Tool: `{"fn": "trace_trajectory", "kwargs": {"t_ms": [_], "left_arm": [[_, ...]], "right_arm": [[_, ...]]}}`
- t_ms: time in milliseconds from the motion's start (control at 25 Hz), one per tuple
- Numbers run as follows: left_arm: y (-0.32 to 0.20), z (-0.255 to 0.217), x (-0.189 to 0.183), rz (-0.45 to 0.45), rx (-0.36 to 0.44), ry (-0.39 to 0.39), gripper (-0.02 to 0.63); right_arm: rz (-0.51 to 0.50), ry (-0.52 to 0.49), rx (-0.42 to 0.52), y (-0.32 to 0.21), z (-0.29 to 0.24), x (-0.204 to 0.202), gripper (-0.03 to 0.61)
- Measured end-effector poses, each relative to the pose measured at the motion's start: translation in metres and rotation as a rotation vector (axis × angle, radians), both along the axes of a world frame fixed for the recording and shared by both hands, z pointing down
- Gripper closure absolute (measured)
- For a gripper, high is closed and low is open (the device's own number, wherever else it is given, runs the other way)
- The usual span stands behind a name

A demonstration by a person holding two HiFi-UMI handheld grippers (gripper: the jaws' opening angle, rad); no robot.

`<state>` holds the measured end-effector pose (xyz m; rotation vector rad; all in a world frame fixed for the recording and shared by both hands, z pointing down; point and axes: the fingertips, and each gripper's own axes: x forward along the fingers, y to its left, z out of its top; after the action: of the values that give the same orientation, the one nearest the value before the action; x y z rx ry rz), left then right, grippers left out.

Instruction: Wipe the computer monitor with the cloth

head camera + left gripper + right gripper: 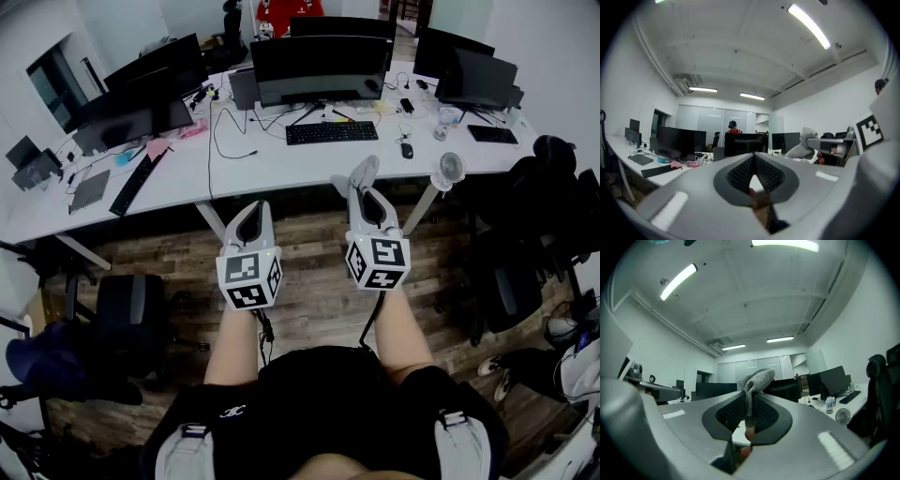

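Softly pinches the light, floppy cloth by a bunched fold in the right gripper, holds the left gripper closed on nothing, well apart from the monitor near the desk's far edge.

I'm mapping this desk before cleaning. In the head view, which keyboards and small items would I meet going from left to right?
Slanted black keyboard → centre keyboard → mouse → small white fan → right keyboard.

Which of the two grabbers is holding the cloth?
The right gripper: a grey knitted cloth is pinched between its jaws and sticks up above them. The left gripper has its jaws together on nothing.
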<state>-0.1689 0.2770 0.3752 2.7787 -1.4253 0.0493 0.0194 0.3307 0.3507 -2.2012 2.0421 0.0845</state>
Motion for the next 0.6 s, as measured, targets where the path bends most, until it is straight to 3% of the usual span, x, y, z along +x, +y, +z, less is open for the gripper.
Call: {"fn": "trace_trajectory", "kwargs": {"t_ms": [600], "left_arm": [[-0.037,0.011,-0.03,0.004,0.006,-0.02,0.558]], "right_arm": [[-0.012,-0.014,-0.01,-0.035,0.012,-0.033,0.548]]}}
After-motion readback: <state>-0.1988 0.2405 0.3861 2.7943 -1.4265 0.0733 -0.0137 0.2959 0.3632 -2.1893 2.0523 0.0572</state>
